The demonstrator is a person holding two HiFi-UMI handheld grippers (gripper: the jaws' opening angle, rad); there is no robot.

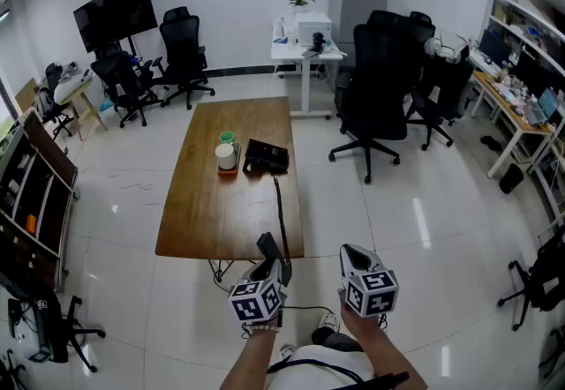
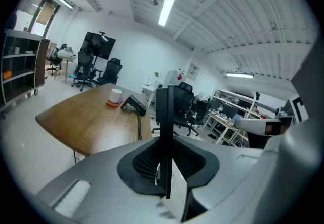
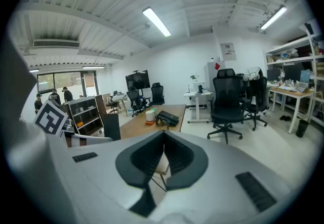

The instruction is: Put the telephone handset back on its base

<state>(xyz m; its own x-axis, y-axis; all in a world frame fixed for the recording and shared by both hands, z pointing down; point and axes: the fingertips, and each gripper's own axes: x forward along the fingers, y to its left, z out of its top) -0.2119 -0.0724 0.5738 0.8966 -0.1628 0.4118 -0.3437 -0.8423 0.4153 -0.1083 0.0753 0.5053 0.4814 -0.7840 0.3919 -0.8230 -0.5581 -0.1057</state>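
Observation:
The black telephone base (image 1: 267,155) lies on the wooden table (image 1: 212,212), beside a white cup (image 1: 227,155). A black cord (image 1: 280,212) runs from the base to the table's near edge. My left gripper (image 1: 272,266) is below that edge, shut on the black handset (image 1: 267,246), which stands upright between the jaws. In the left gripper view the handset (image 2: 164,111) is a narrow dark slab rising from the left gripper (image 2: 163,164), with the base (image 2: 132,103) far ahead. My right gripper (image 1: 353,256) is beside the left one, shut and empty; its own view shows the right gripper (image 3: 164,142) with the base (image 3: 168,117) beyond it.
Black office chairs (image 1: 375,97) stand to the right of the table, and more chairs (image 1: 150,71) are at the back left. A white desk (image 1: 305,51) is behind the table. Shelves (image 1: 35,194) line the left wall and a cluttered bench (image 1: 516,106) the right.

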